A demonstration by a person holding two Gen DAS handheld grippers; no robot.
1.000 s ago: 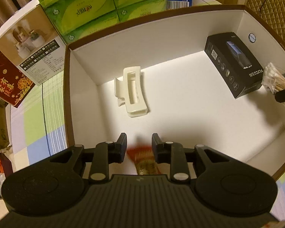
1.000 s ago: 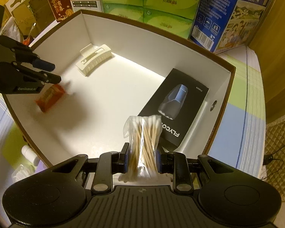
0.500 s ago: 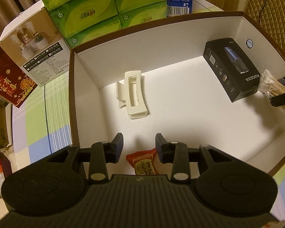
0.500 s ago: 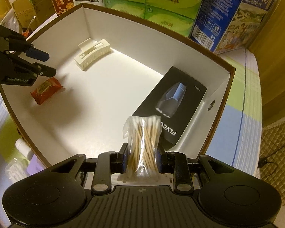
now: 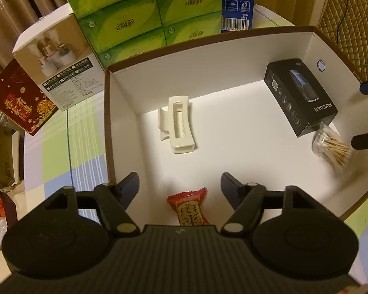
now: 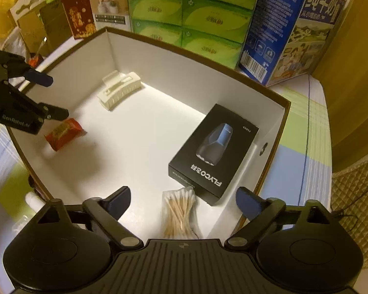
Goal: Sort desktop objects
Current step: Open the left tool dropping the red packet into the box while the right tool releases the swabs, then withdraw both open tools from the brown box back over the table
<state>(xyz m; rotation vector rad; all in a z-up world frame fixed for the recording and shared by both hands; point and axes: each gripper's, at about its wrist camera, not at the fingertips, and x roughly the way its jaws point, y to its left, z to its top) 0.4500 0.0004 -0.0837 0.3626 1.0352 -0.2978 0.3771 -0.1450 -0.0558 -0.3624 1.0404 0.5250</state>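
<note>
A white-lined box (image 6: 159, 56) on the tabletop (image 5: 61, 147) holds 4 items. At left, the left gripper (image 5: 179, 186) hangs over a red snack packet (image 5: 190, 208) lying flat, long axis running away from the camera; its jaws are opening, clear of the packet. Further in lies a cream hair clip (image 5: 177, 125), then a black product box (image 6: 213, 152). At right, the right gripper (image 6: 182, 199) is opening its jaws above a cotton swab bag (image 6: 180, 213), swabs pointing lengthwise toward the black box. Sorting looks nearly done.
</note>
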